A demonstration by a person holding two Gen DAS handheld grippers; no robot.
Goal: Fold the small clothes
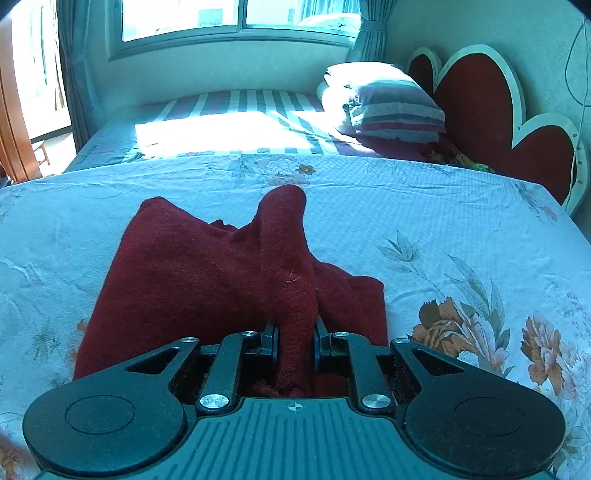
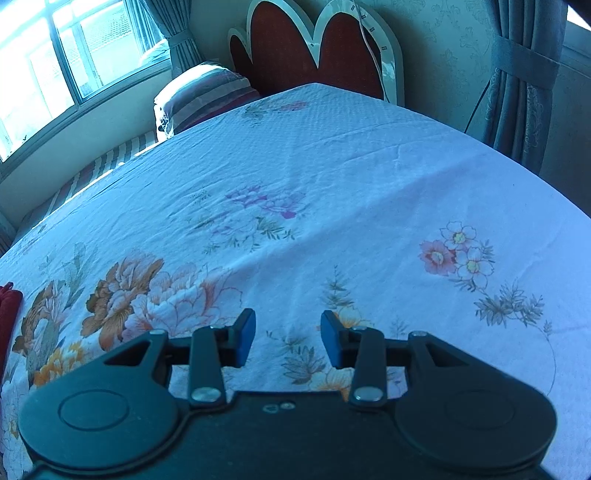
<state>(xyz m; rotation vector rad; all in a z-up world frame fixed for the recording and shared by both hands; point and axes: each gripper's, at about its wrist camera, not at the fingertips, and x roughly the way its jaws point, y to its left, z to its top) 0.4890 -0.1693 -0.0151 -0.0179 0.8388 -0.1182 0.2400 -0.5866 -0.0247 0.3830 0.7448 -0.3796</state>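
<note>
Clamped between my left gripper's (image 1: pixel 295 341) jaws is a thick fold of the dark red garment (image 1: pixel 207 273); the pads press on it from both sides, so that grasp is firm. From the jaws the cloth runs up toward 12 o'clock as a raised ridge ending in a rounded peak, while the rest of the garment spreads flat on the bed sheet (image 1: pixel 424 206) toward 10 and 2 o'clock. That sheet is white with printed flowers, a large orange bloom at 4 o'clock of the left view.

On my right gripper (image 2: pixel 288 339) the jaws stand parted with nothing between the blue pads (image 2: pixel 245 336); only flowered sheet shows through the gap. A sliver of the red garment sits at the 9 o'clock edge of the right view, well apart from those jaws.

Farther off, at 1 o'clock in the left view, I see a striped pillow (image 1: pixel 391 103) beside a red heart-shaped headboard (image 1: pixel 480 99), and a window (image 1: pixel 236 18) at 12 o'clock. A grey curtain (image 2: pixel 517 81) hangs at 2 o'clock in the right view.
</note>
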